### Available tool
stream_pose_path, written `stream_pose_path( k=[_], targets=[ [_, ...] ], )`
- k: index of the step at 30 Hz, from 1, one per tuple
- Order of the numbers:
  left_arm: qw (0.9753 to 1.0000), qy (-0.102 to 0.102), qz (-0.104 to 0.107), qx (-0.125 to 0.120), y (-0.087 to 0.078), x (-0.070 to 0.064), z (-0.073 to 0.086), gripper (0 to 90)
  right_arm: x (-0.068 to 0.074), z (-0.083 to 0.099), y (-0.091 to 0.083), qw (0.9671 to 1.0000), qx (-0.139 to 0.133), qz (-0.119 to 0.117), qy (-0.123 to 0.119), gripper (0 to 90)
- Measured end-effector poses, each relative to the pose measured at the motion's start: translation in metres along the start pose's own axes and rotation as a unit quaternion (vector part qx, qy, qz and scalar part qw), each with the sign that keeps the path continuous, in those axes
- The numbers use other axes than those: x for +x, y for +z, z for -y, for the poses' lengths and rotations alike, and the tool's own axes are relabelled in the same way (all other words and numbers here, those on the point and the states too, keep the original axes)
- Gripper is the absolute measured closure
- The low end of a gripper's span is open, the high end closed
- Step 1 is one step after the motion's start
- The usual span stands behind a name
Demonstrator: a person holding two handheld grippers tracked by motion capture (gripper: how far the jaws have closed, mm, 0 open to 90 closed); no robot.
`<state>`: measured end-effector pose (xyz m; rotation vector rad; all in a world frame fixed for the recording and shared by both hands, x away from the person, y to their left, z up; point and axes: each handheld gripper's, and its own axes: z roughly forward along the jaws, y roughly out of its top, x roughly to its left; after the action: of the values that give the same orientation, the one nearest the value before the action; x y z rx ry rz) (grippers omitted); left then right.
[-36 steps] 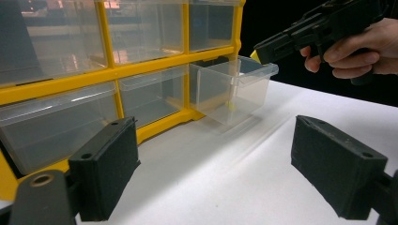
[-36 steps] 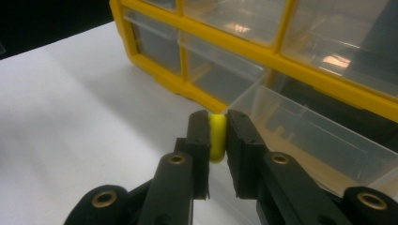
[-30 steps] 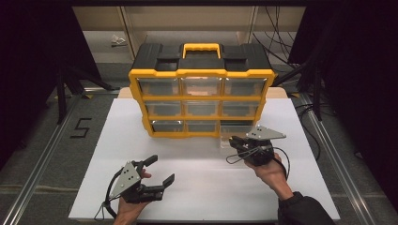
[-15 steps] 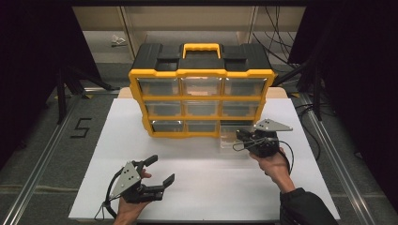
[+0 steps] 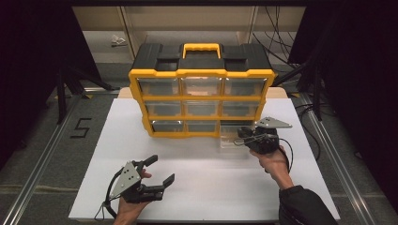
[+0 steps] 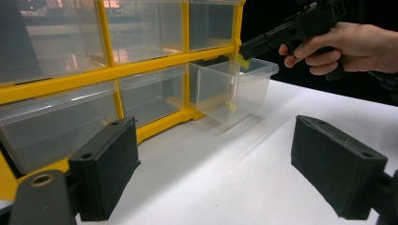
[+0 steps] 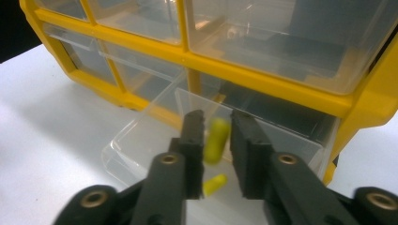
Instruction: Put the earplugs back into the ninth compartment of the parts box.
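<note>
The right tool (image 7: 217,136) hangs over the pulled-out clear drawer (image 7: 155,145) at the bottom right of the yellow organizer (image 5: 202,89). Its jaws stand a little apart with a small yellow piece (image 7: 215,139) between them. The piece looks blurred, so I cannot tell whether it is lightly pinched or already slipping free. A second yellow piece (image 7: 215,184) lies on the floor of the drawer, below the first.

The main risk, as I judge it, is a bad drop. The piece sits close to the drawer's back, near the organizer's frame, so it could bounce off the frame or wall and land on the white counter (image 5: 197,173). If the jaws widen unevenly, it may cling to one pad and fall late, outside the drawer. The drawer is light and far out of its slot, so a nudge from the tool could tip it or drag it off.

The left tool (image 5: 158,171) rests wide open and empty in front of the organizer, well apart from the drawer.
</note>
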<state>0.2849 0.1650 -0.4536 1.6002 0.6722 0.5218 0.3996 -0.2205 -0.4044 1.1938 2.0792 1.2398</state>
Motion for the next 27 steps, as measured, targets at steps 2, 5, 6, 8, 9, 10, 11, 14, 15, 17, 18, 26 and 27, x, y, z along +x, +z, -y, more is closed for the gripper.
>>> stream_pose_path(
  k=[2,5,6,8,9,10,11,14,15,17,18,26,27],
  targets=[
    [1.0000,0.000,0.000,0.000,0.000,0.000,0.000,14.8,0.000,0.001,0.000,1.0000,0.002,-0.003,0.000,68.1],
    [1.0000,-0.001,0.000,-0.001,0.000,0.000,0.000,14.8,0.000,0.000,0.000,1.0000,-0.002,-0.006,0.003,64.6],
    [1.0000,-0.001,0.000,-0.001,0.000,0.000,0.000,14.8,0.000,0.000,0.000,1.0000,-0.003,-0.008,0.003,64.0],
    [1.0000,-0.001,0.000,-0.001,0.000,0.000,0.000,14.8,0.001,-0.001,-0.003,0.9999,-0.007,-0.010,0.001,62.4],
    [1.0000,-0.001,0.000,-0.001,0.000,0.000,0.000,14.8,0.002,-0.001,-0.004,0.9999,-0.009,-0.012,0.000,61.8],
    [1.0000,-0.002,0.000,-0.001,0.000,0.000,0.000,14.8,0.002,-0.002,-0.005,0.9998,-0.010,-0.014,0.000,61.4],
    [1.0000,-0.001,0.000,-0.001,0.000,0.000,0.000,14.8,0.003,-0.003,-0.006,0.9998,-0.013,-0.016,-0.001,60.6],
    [1.0000,-0.002,0.000,-0.001,-0.001,0.000,0.000,14.8,0.007,-0.004,-0.010,0.9996,-0.016,-0.022,-0.007,57.5],
    [1.0000,-0.002,0.000,-0.001,-0.001,0.000,0.000,14.8,0.009,-0.005,-0.010,0.9995,-0.019,-0.025,-0.008,56.7],
    [1.0000,-0.001,0.000,-0.001,0.000,0.000,0.000,14.8,0.012,-0.006,-0.012,0.9992,-0.022,-0.031,-0.011,55.0],
    [1.0000,-0.001,0.000,-0.001,0.000,0.000,0.000,14.8,0.014,-0.006,-0.013,0.9991,-0.023,-0.034,-0.012,53.7],
    [1.0000,-0.002,0.001,-0.001,0.000,0.000,0.000,14.7,0.031,-0.012,-0.024,0.9970,-0.055,-0.050,-0.021,41.0],
    [1.0000,-0.002,0.001,0.000,0.000,0.000,0.000,14.8,0.033,-0.012,-0.026,0.9965,-0.060,-0.053,-0.021,40.4]
  ],
)
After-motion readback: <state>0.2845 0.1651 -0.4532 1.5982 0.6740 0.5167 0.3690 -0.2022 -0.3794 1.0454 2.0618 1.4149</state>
